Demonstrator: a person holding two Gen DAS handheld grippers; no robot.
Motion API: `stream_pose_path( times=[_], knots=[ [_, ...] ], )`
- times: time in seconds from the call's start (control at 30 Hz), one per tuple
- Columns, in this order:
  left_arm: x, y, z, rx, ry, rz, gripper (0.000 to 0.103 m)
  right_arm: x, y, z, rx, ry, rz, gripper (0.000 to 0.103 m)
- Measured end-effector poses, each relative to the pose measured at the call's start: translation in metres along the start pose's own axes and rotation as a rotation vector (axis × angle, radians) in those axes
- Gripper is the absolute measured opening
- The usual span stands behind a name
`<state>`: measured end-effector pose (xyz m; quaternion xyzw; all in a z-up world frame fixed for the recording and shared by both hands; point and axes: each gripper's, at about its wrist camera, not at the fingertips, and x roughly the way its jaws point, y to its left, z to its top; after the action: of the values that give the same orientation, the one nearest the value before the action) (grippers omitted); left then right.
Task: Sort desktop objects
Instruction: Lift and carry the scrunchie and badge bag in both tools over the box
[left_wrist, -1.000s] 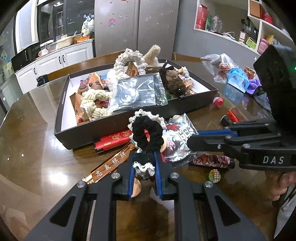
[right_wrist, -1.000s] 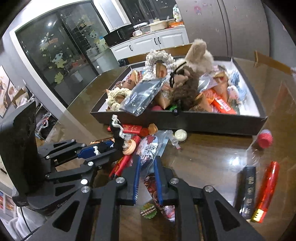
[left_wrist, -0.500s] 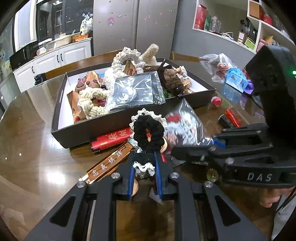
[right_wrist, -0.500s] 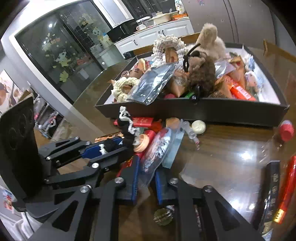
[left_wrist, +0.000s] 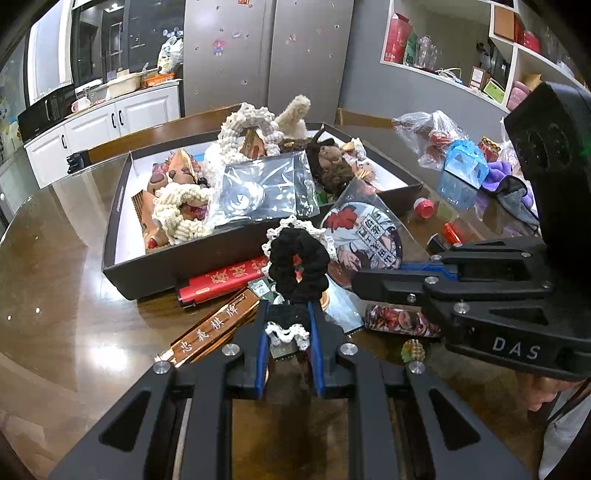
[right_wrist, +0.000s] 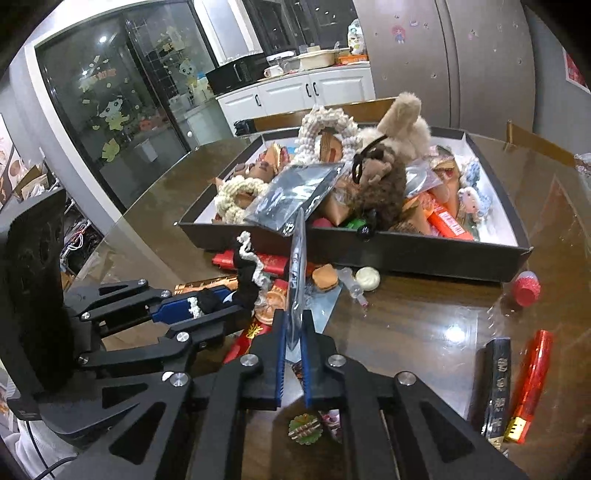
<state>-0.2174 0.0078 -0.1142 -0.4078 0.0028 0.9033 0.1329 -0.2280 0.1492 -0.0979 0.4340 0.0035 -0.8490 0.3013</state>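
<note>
The left claw (left_wrist: 287, 328) is clenching a black crocheted scrunchie (left_wrist: 298, 260) with white lace trim, holding it upright above the brown surface (left_wrist: 55, 280). The right claw (right_wrist: 293, 341) is pinching a clear packet with a round printed badge (left_wrist: 364, 236) inside; in the right wrist view the packet is showing edge-on, rising thin between the blue pads. The right claw is reaching across just beside the scrunchie, its fingers lying between the left claw and the right part of the surface.

Loose things are crowding the surface in front of the box: a red lighter (left_wrist: 221, 280), a bronze bar with white characters (left_wrist: 214, 325), a burger-shaped trinket (right_wrist: 325, 277), a pale round cap (right_wrist: 367, 277) and a small green-rimmed ornament (right_wrist: 304, 426). Farther right are lying a black bar (right_wrist: 496, 384), a red tube (right_wrist: 532, 373) and a red cap (right_wrist: 526, 288).

The black box (left_wrist: 229, 254) with a white lining is sitting just behind them, heaped with cream crocheted rings (left_wrist: 183, 214), a silver-grey zip bag (left_wrist: 266, 188), a brown plush toy (right_wrist: 380, 181) and orange packets (right_wrist: 445, 221). Items beneath the heap are mostly hidden. The printing on the badge is too distorted to read, and the things lying under both claws are cut off by the black fingers.
</note>
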Motion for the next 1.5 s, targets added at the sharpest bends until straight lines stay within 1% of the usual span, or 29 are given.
stream_pose_path(
  times=[0.33, 0.5, 0.7, 1.0, 1.1, 1.2, 1.5],
  knots=[
    [-0.008, 0.006, 0.005, -0.034, -0.019, -0.024, 0.019, -0.009, 0.006, 0.005, -0.012, -0.026, 0.003, 0.007],
    [-0.013, 0.014, 0.014, -0.058, -0.037, -0.027, 0.019, -0.018, 0.005, 0.011, -0.003, -0.049, -0.003, 0.007],
    [-0.021, 0.020, 0.033, -0.055, -0.065, -0.026, 0.019, -0.021, 0.000, 0.021, 0.009, -0.059, -0.014, 0.007],
    [-0.022, 0.025, 0.068, -0.030, -0.098, -0.025, 0.019, -0.032, -0.002, 0.055, -0.005, -0.096, -0.035, 0.007],
    [-0.021, 0.027, 0.079, -0.034, -0.109, -0.036, 0.019, -0.031, -0.003, 0.065, -0.008, -0.095, -0.034, 0.007],
    [-0.019, 0.031, 0.089, -0.030, -0.114, -0.027, 0.019, -0.028, -0.001, 0.071, -0.025, -0.093, -0.045, 0.007],
    [-0.007, 0.049, 0.106, -0.045, -0.118, -0.021, 0.019, -0.023, -0.007, 0.094, -0.028, -0.112, -0.042, 0.007]
  ],
)
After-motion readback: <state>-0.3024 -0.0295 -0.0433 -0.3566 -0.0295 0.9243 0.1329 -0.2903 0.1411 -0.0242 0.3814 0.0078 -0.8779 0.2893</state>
